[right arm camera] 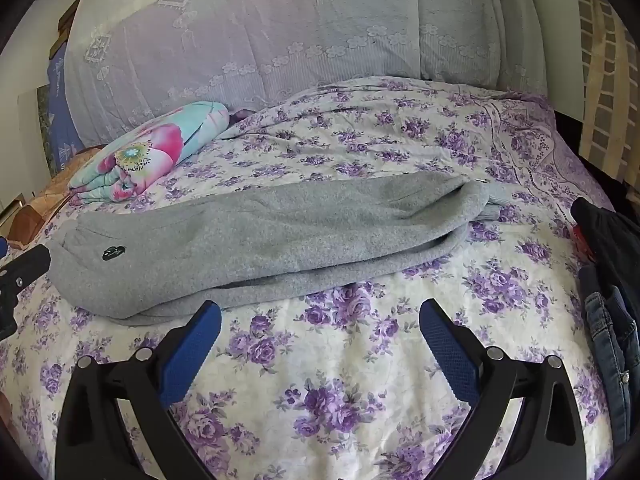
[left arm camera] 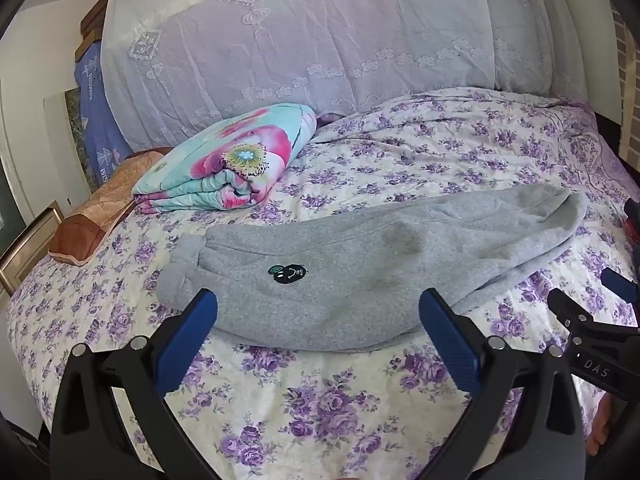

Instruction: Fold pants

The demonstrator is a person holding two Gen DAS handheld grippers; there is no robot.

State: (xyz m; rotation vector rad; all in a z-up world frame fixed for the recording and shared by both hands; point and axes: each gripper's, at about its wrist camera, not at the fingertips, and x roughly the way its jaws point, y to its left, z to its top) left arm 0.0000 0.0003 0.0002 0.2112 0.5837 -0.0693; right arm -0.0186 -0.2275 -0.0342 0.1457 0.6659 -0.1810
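Gray pants [left arm camera: 360, 272] lie folded lengthwise across the flowered bedspread [left arm camera: 340, 400], with both grippers spread wide and holding nothing.

The left gripper [left arm camera: 318, 312] hangs at the pants' near edge, by the waistband end with the small dark logo [left arm camera: 287, 273]; whether its tips touch the cloth is hard to tell. The right gripper [right arm camera: 320, 322] sits just near of the legs. A folded floral blanket [left arm camera: 224, 164] rests far left, and dark clothes with jeans [right arm camera: 608, 320] lie at the right edge.
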